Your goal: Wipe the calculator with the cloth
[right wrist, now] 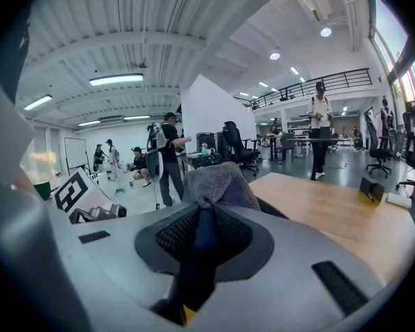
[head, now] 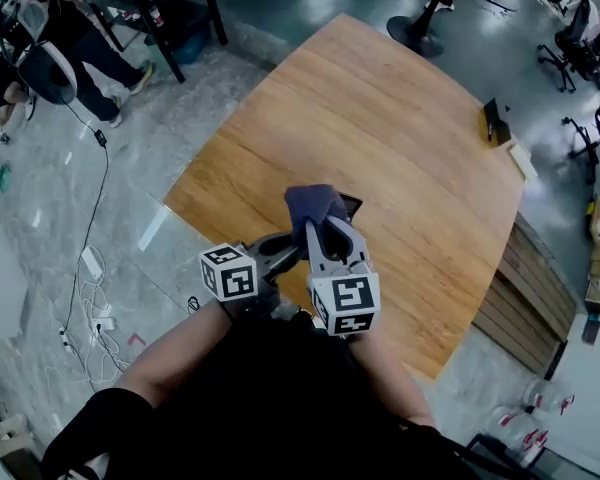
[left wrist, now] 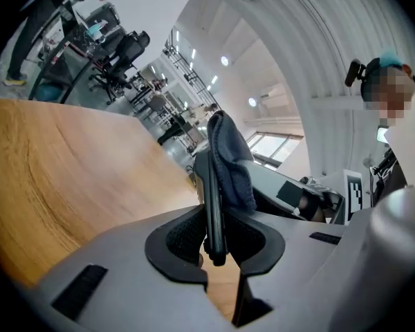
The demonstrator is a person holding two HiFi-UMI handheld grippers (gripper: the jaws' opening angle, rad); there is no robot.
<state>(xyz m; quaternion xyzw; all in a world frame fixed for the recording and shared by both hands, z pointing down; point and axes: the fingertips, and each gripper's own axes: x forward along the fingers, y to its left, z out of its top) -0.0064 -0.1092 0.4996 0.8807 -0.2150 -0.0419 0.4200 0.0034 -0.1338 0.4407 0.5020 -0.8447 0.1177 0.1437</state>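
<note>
The left gripper (left wrist: 214,244) is clamped on the thin, dark, slab-shaped calculator (left wrist: 212,185), which stands edge-on between its pads, up off the light wooden table (head: 380,118). The right gripper (right wrist: 202,241) pinches the blue-grey fabric cloth (right wrist: 218,184); its bunched end sits just past the fingertips, apparently against the calculator's face. Wiping looks barely begun, with most of the surface left.

the cloth (head: 315,208) lies against the calculator (left wrist: 213,213), both above the near part of the table (head: 380,118).
</note>
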